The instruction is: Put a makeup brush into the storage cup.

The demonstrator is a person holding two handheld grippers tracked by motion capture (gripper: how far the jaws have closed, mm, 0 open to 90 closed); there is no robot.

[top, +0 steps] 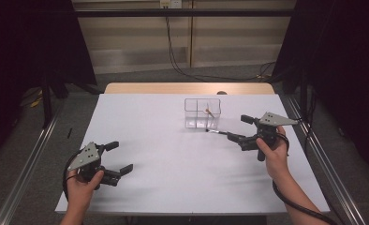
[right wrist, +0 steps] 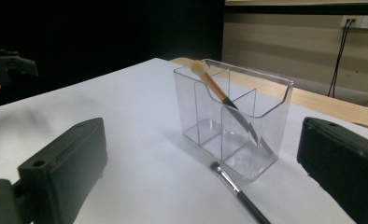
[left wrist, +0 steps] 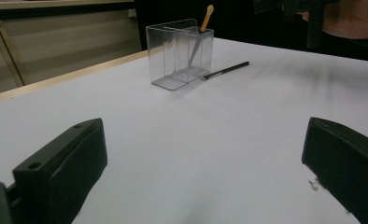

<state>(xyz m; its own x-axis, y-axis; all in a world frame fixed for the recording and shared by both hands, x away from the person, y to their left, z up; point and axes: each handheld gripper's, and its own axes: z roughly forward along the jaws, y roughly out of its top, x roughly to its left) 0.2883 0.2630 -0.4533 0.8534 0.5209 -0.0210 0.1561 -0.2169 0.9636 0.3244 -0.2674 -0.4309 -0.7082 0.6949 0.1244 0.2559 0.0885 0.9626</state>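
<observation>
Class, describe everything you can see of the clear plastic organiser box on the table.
The clear plastic organiser box stands upright on the white table, toward its far side. Thin transparent walls divide it into compartments. One holds a tan-tipped makeup brush, leaning bristles-up against the rim. A slim black brush lies on the table beside its base.

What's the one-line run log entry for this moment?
right gripper: open, near black brush on table | tan brush: in clear organizer | left gripper: open, idle

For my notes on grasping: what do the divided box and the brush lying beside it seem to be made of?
Divided box: probably clear hard plastic, glossy; its partitions and the table show through the walls. Lying brush: slim dark handle, looks smooth; material unclear, perhaps plastic or lacquered wood.
</observation>
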